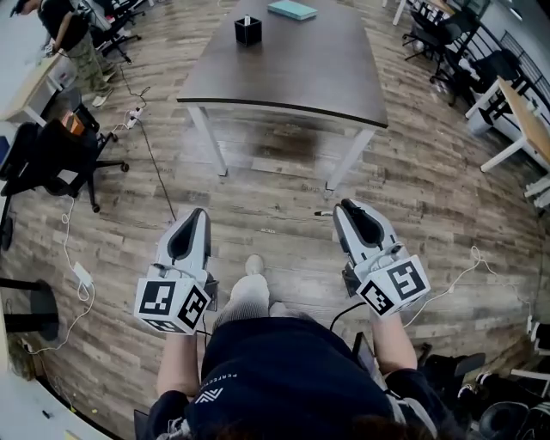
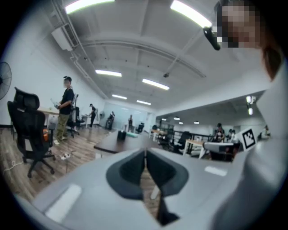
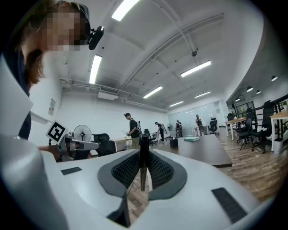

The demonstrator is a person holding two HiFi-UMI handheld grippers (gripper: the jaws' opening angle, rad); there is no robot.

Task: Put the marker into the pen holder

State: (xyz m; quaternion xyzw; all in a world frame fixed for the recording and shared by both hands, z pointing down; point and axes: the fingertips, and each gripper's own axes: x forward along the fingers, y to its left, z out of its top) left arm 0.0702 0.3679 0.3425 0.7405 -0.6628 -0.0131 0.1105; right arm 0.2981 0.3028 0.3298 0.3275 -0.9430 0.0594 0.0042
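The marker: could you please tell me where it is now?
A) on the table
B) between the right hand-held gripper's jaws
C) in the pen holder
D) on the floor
B: the right gripper view shows the marker clamped in the right hand-held gripper, well short of the pen holder.

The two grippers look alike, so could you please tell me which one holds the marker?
The right gripper: a dark marker is clamped between its fingers. The left gripper has its fingers closed together with nothing between them.

teal book (image 1: 292,9) on brown table (image 1: 292,77); black chair (image 1: 39,155) on floor (image 1: 258,215).
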